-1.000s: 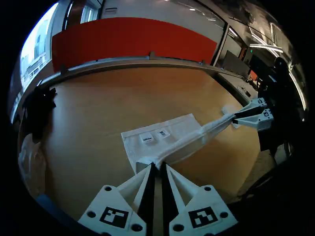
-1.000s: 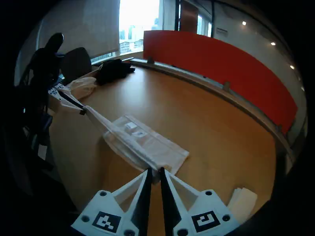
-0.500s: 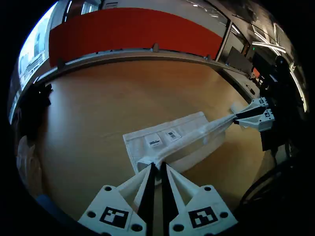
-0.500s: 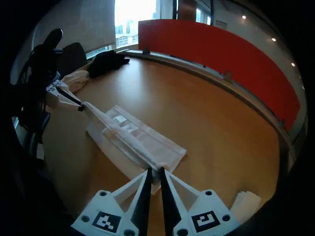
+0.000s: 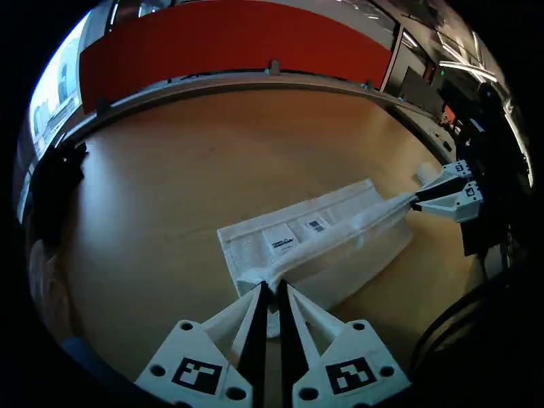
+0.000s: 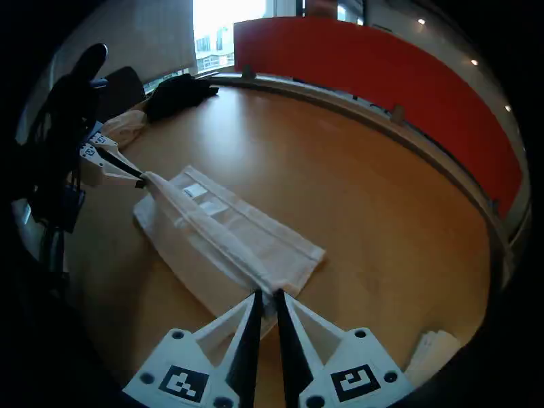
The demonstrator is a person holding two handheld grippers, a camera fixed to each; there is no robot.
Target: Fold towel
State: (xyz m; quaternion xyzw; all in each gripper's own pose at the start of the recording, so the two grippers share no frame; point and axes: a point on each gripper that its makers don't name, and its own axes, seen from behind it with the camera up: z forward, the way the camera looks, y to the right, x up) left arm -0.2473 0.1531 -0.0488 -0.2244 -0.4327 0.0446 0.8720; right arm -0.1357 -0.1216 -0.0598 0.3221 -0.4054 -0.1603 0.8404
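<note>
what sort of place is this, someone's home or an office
Most likely an office or meeting room: a large curved wooden table with a red divider panel along its far edge, an office chair and windows onto city buildings.

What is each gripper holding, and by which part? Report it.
The towel: left gripper pinches one end of its raised edge, right gripper the other end.

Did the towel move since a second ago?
Yes. The towel shifted: its held edge swung toward the red partition, baring more cloth on the table nearer the person.
</note>
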